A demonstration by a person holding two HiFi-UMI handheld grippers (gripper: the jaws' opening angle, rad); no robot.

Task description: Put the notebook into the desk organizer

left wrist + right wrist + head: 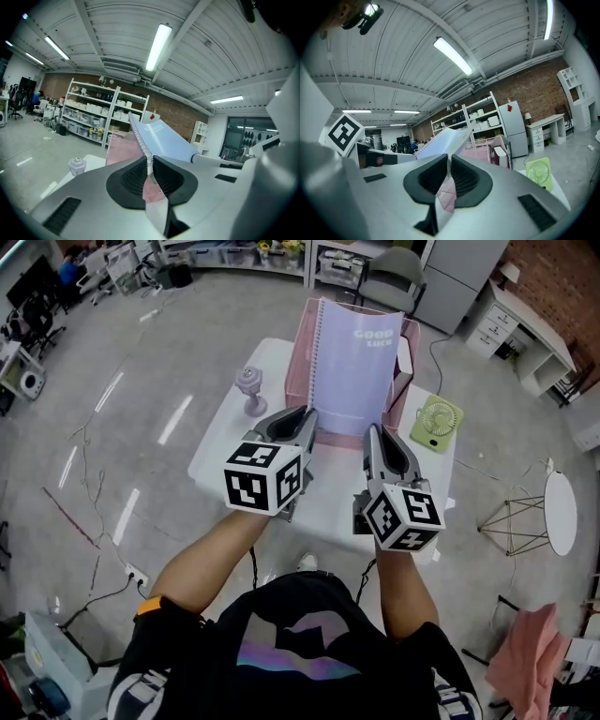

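Note:
A pale lavender spiral notebook [353, 362] stands upright over the pink mesh desk organizer [302, 352] on the white table [234, 437]. My left gripper [307, 414] is shut on the notebook's spiral-bound lower left edge; the wire spine [146, 152] runs between its black pads. My right gripper [373, 430] is shut on the lower right edge, where the notebook [445, 140] rises from between the jaws. The organizer [123, 149] shows pink behind the notebook [166, 140]. The notebook's bottom edge is hidden behind the grippers.
A small lilac desk fan [249, 387] stands left of the organizer, and a green fan [435, 422] lies at the table's right side. A white box [500, 156] sits in the organizer's right compartment. Cables [89, 488] trail over the floor at left.

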